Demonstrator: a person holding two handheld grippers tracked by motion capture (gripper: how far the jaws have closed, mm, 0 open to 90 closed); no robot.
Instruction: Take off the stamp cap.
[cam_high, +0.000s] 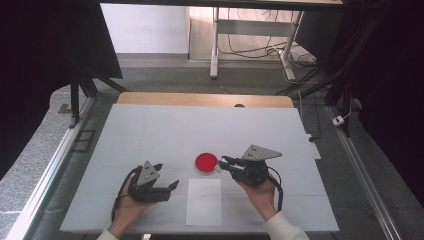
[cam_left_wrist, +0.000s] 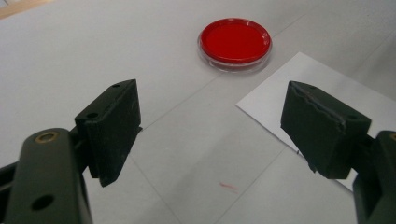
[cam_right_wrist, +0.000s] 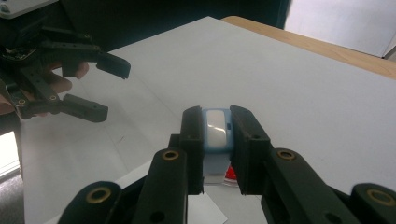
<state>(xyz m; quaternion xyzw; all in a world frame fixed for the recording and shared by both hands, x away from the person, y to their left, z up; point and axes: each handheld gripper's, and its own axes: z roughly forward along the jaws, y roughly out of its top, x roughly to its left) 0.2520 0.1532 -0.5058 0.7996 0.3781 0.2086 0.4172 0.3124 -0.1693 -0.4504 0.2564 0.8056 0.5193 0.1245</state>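
White covering spreads over the desk (cam_high: 150, 135), with a paper sheet (cam_high: 204, 202) near its front edge. Just beyond the sheet lies a red dish (cam_high: 206, 162) with a clear rim. The right tongs (cam_high: 223, 162) hover beside the dish, clamped on a small blue-edged tool (cam_right_wrist: 217, 129) with a pale face, held upright between the pads. The left tongs (cam_high: 167, 176) are spread wide and hold nothing, well left of the dish, pointing toward the sheet.
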